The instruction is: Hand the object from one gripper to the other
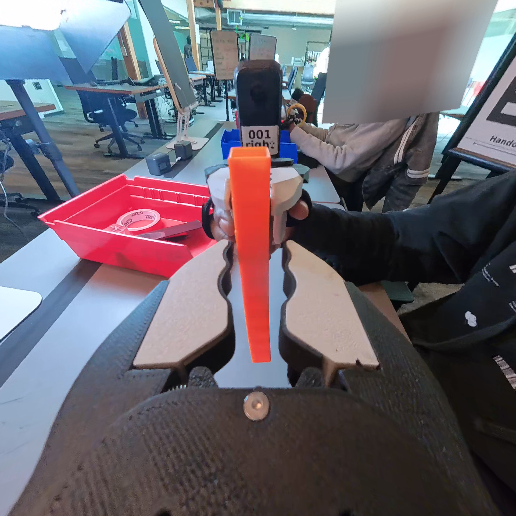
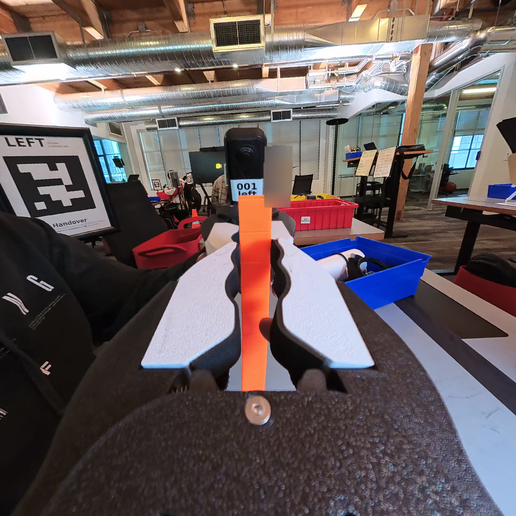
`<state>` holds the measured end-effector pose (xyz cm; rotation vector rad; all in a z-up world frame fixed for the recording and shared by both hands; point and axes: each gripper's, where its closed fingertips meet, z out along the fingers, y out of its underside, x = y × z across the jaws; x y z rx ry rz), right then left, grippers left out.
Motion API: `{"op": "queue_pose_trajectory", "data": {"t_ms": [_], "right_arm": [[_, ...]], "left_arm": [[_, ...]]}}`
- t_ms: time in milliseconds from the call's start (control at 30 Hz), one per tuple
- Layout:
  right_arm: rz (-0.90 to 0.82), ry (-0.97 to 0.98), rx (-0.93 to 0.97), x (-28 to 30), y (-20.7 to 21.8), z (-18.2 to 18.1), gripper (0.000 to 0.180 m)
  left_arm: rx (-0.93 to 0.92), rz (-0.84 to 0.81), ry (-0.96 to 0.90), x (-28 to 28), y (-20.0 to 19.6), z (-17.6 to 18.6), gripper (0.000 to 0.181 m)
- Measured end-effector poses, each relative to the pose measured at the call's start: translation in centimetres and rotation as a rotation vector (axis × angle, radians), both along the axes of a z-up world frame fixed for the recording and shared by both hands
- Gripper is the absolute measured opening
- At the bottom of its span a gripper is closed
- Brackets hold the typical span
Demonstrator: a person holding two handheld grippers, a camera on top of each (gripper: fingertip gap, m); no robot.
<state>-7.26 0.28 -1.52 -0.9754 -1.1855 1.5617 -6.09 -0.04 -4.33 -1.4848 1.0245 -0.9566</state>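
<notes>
Office surface: one orange bar [image 1: 252, 251], two bins
Bar lengthwise between grippers; right gripper [image 2: 254, 251] clamps it, left gripper [image 1: 255, 251] parted

Bar [image 1: 252, 251] btwn both grippers' fingers [image 1: 192, 307]; tape [image 1: 138, 219] in bin [image 1: 92, 234], left.

Each wrist camera is looking forward along its own fingers, close in, facing the other; both are sharing the orange bar [image 1: 252, 251] between them.
</notes>
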Motion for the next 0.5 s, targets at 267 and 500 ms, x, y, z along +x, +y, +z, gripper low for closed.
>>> {"op": "queue_pose_trajectory", "data": {"t_ms": [267, 500], "right_arm": [[-0.020, -0.003, 0.002, 0.0, 0.2, 0.1, 0.021], [-0.029, -0.081, 0.001, 0.0, 1.1, -1.5, 0.040]], "left_arm": [[0.000, 0.020, -0.038, -0.1, 0.5, 0.4, 0.022], [-0.017, 0.057, -0.108, -1.9, 1.1, 1.7, 0.021]]}}
